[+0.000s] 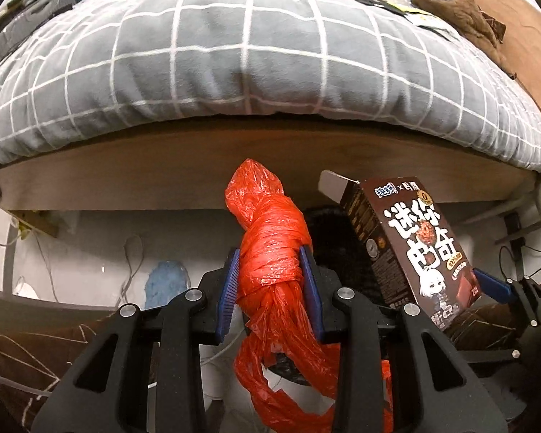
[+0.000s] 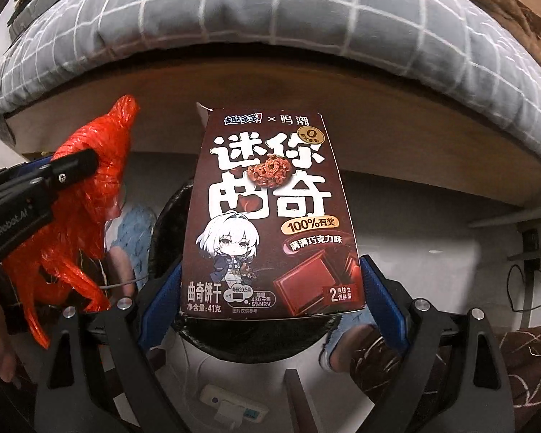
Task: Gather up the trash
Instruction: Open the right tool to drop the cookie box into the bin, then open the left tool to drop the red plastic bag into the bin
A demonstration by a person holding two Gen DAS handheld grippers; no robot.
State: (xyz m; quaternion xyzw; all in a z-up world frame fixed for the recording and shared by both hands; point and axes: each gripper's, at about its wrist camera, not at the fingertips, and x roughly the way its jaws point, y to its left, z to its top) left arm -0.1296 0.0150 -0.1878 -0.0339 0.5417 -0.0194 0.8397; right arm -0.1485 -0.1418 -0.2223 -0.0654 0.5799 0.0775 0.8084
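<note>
Black bin [image 2: 169, 209] (contents hidden) below box [image 2: 270, 213]

Left gripper [image 1: 270, 274] black linkage arms, blue ribbed pads, silver screws, white side lettering

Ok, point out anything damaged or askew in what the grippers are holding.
The cookie box in the right gripper has its top flap torn open. The red plastic bag in the left gripper is only twisted, with loose ends dangling.
</note>
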